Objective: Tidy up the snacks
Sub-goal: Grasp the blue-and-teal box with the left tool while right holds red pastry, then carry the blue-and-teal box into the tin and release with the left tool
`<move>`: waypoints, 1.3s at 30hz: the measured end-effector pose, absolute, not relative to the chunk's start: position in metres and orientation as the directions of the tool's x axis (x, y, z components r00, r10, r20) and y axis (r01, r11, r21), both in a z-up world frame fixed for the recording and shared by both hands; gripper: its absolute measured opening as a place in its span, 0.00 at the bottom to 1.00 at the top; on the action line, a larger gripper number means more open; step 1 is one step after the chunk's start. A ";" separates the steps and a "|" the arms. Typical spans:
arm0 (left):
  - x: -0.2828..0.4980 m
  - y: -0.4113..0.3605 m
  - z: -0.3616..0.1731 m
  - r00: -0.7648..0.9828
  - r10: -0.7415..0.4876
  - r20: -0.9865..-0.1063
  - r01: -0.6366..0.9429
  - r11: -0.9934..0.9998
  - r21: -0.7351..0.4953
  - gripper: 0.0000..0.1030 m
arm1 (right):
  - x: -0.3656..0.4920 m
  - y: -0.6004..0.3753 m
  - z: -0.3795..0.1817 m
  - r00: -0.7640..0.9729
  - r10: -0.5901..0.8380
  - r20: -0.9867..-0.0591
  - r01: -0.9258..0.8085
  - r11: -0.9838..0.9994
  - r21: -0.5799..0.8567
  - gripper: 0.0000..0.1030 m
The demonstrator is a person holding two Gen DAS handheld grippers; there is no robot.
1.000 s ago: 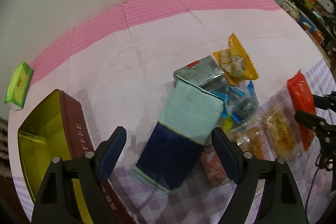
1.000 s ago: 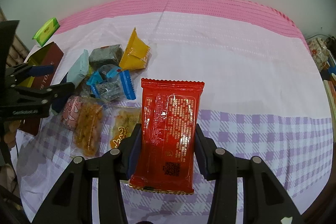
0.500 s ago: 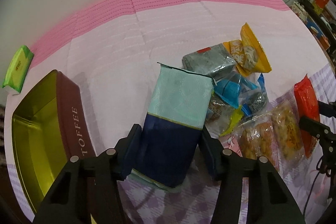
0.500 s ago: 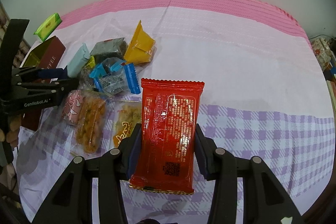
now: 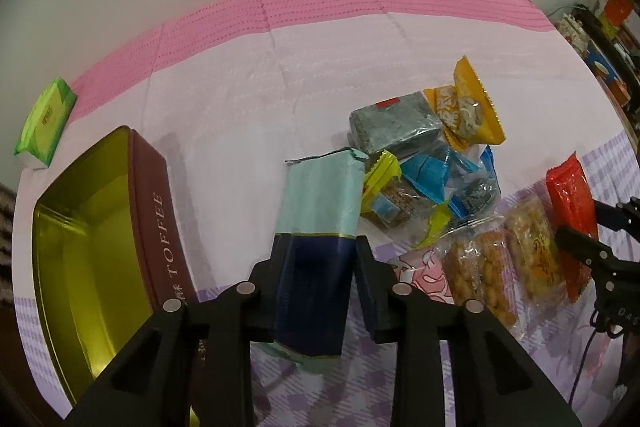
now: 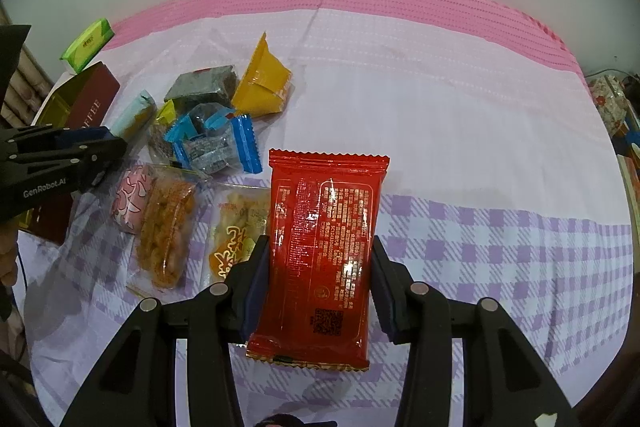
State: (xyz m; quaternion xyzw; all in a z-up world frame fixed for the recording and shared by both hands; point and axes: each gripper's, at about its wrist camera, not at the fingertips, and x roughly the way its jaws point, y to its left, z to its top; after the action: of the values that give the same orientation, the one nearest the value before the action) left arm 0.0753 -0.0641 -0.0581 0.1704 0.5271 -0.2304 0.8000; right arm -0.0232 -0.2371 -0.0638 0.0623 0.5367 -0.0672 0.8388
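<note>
Landmark: the open toffee tin (image 5: 100, 227), gold inside, maroon wall lettered TOFFEE, on the checked cloth (image 6: 500, 247).

Left gripper (image 5: 316, 279): just beside the tin's lettered wall. Its jaws have just been closing and now press both sides of the mint-and-navy packet (image 5: 320, 227), pinched at its navy end, mint end pointing away.

Right gripper (image 6: 316, 275): well apart from the tin, on the far side of the snack pile. Jaws clamped on the red packet (image 6: 324, 247), which lies flat along the fingers, printed back upward.

Snack pile, between the tin and the red packet:
- grey block packet (image 5: 392, 127), farthest back;
- orange packet (image 5: 468, 107), touching the grey block;
- blue-ended clear wrappers (image 6: 216, 143), in the middle;
- small yellow-ended sweet (image 5: 384, 175), beside the mint packet;
- pink wrapped piece (image 6: 130, 199), nearest the tin;
- two clear bags of fried snacks (image 6: 166, 231), side by side next to the red packet.

Green tissue pack (image 5: 44, 123): beyond the tin, at the cloth's pink edge.
</note>
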 end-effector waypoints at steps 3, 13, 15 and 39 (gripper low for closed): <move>0.081 -0.063 -0.062 0.321 -0.188 -0.928 0.542 0.840 0.017 0.39 | -0.022 -0.238 -0.065 0.409 -0.040 -0.912 0.182 0.982 0.039 0.42; 0.088 -0.063 -0.076 0.303 -0.169 -0.938 0.521 0.853 0.014 0.61 | -0.021 -0.239 -0.069 0.398 -0.035 -0.917 0.185 0.982 0.042 0.42; 0.092 -0.059 -0.080 0.284 -0.169 -0.944 0.505 0.863 -0.003 0.65 | -0.020 -0.239 -0.069 0.396 -0.035 -0.917 0.184 0.982 0.042 0.42; 0.081 -0.044 -0.092 0.305 -0.180 -0.935 0.460 0.888 -0.021 0.49 | -0.018 -0.239 -0.075 0.378 -0.034 -0.925 0.187 0.981 0.040 0.43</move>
State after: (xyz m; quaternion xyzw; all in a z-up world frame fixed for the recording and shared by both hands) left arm 0.0812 -0.0441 -0.0919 0.1263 0.5544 -0.2003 0.7979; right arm -0.0181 -0.2394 -0.0751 0.0692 0.5534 -0.0669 0.8273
